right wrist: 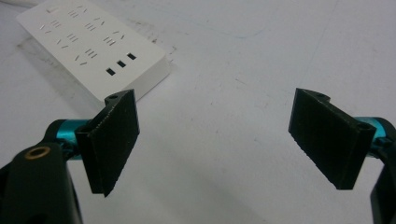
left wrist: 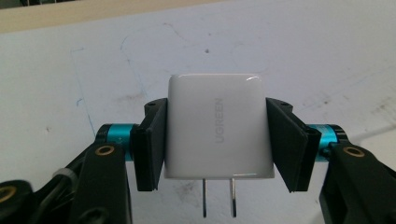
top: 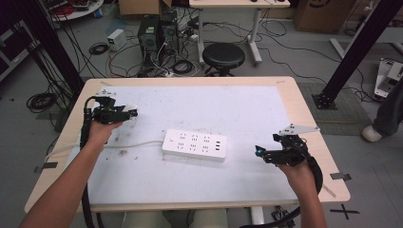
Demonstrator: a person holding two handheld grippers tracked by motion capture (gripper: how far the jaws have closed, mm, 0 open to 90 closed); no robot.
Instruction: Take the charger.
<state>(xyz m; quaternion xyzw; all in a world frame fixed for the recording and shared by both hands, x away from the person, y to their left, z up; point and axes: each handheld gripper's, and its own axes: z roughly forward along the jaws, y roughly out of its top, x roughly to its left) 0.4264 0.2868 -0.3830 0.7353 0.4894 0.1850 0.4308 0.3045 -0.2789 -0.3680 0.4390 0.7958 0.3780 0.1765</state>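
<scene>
The left gripper [left wrist: 217, 140] was clamped on the flat sides of a white charger [left wrist: 218, 130], held above the surface [top: 247, 109] left of the power strip [top: 195, 145], its two prongs [left wrist: 218, 198] left free. The charger looked light, rigid and glossy, so likely slippery; the side grip seemed sound. The right gripper [right wrist: 215, 140] hovered with jaws wide apart, empty, beside the strip.

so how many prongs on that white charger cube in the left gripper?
2. Both are flat metal prongs side by side on the near face of the white charger cube, which the left gripper clamps by its sides. None look hidden.
</scene>
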